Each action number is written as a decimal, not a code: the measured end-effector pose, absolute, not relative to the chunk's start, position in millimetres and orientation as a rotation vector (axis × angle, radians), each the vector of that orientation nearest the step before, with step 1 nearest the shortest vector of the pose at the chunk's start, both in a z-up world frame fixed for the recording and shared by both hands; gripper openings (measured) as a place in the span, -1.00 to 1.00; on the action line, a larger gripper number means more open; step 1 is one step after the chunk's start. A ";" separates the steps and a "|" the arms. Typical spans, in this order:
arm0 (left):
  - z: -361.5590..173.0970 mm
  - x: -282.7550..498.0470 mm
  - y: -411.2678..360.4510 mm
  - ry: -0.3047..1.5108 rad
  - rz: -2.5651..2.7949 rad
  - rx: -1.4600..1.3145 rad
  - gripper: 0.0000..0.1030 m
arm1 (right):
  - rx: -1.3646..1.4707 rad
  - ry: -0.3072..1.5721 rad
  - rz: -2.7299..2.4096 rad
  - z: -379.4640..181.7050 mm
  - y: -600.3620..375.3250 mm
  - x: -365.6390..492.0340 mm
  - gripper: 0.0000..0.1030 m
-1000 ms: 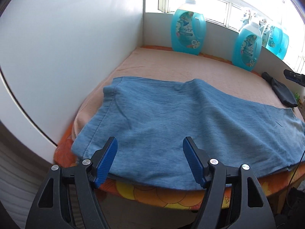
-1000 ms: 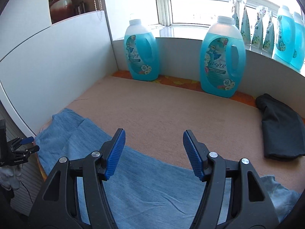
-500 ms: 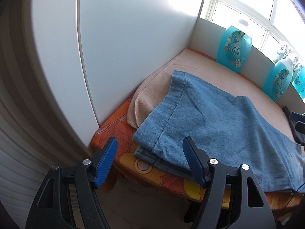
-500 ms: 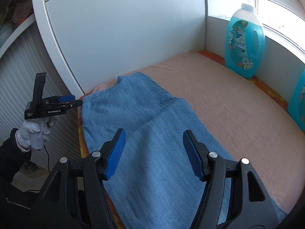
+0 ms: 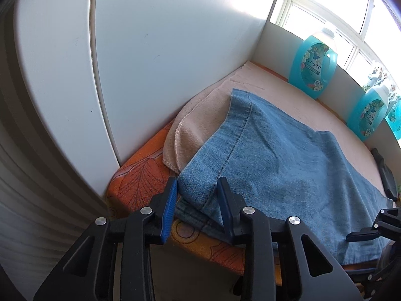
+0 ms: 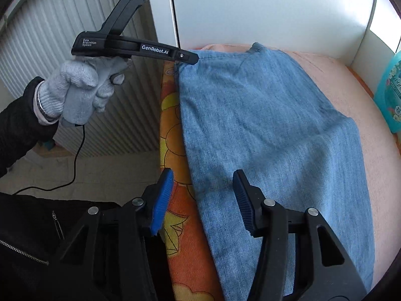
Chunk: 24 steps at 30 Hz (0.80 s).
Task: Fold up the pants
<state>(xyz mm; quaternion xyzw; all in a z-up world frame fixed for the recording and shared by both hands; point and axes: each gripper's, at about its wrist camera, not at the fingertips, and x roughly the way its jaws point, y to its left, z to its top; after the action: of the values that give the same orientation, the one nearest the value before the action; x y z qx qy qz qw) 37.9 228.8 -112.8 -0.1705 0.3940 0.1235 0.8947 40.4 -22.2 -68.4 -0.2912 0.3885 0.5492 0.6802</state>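
Peach blanket under pants; left gripper fingers straddle hem corner.

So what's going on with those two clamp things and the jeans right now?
Left gripper open, straddling the hem corner of the pants. Right gripper open, over their near edge. Pants flat on the pink towel. Nothing in the way.

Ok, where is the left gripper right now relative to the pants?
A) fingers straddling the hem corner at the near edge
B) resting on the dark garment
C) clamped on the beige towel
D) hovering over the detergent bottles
A: the left gripper has its jaws apart on either side of the hem corner of the pants, with cloth between them.
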 end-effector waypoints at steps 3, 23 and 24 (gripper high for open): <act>-111.6 37.5 227.8 0.807 0.247 -0.356 -0.56 | -0.691 0.881 1.207 -75.1 -22.7 41.6 -0.51; -108.1 12.7 245.5 0.800 0.223 -0.438 -0.57 | -0.608 0.828 1.209 -44.4 -18.0 63.5 -0.08; -107.1 8.9 249.9 0.792 0.231 -0.449 -0.57 | -0.608 0.816 1.226 -43.1 -9.9 62.0 -0.07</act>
<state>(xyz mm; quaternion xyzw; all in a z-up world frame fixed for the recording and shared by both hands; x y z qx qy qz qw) 8.9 249.9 -107.1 -0.2162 0.3818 0.1111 0.8917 62.0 -9.9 -43.1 -0.2731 0.3661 0.5501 0.6991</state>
